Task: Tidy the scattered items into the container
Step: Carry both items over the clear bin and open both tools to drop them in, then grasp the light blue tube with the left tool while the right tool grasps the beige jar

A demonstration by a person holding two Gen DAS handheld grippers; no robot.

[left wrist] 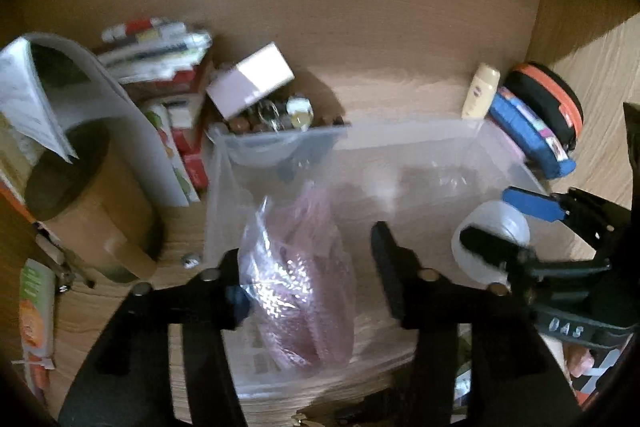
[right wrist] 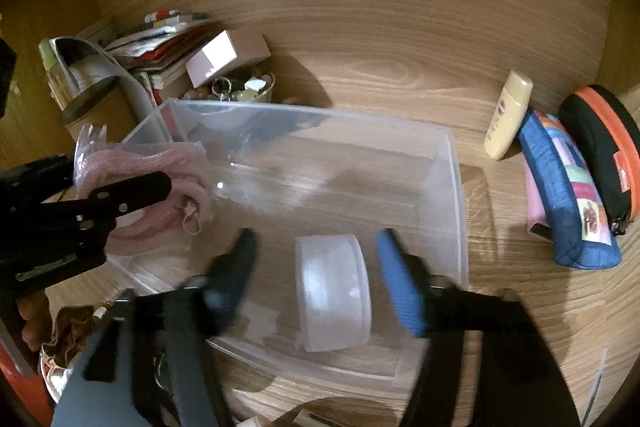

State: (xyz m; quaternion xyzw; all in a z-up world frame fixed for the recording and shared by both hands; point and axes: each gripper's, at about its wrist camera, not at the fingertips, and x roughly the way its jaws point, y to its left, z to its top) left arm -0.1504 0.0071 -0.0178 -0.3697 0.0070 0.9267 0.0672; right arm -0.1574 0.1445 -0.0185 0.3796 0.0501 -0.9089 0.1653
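Note:
A clear plastic container (right wrist: 456, 187) sits on the wooden desk; it also shows in the left wrist view (left wrist: 508, 155). My left gripper (left wrist: 308, 267) is open around a clear bag of pink rope (left wrist: 304, 287) lying in the container's left part; the bag also shows in the right wrist view (right wrist: 160, 187). My right gripper (right wrist: 316, 267) is open with a white round tub (right wrist: 334, 291) lying between its blue fingers (right wrist: 400, 287) in the container's right part. The tub also shows in the left wrist view (left wrist: 496, 227).
A cream lotion bottle (right wrist: 508, 115), a blue patchwork pouch (right wrist: 568, 195) and a black-and-orange case (right wrist: 604, 151) lie right of the container. Behind its left corner are a bowl of trinkets (right wrist: 236, 89), a pink box (right wrist: 228, 55), stacked books (right wrist: 160, 39) and a cardboard tube (left wrist: 80, 207).

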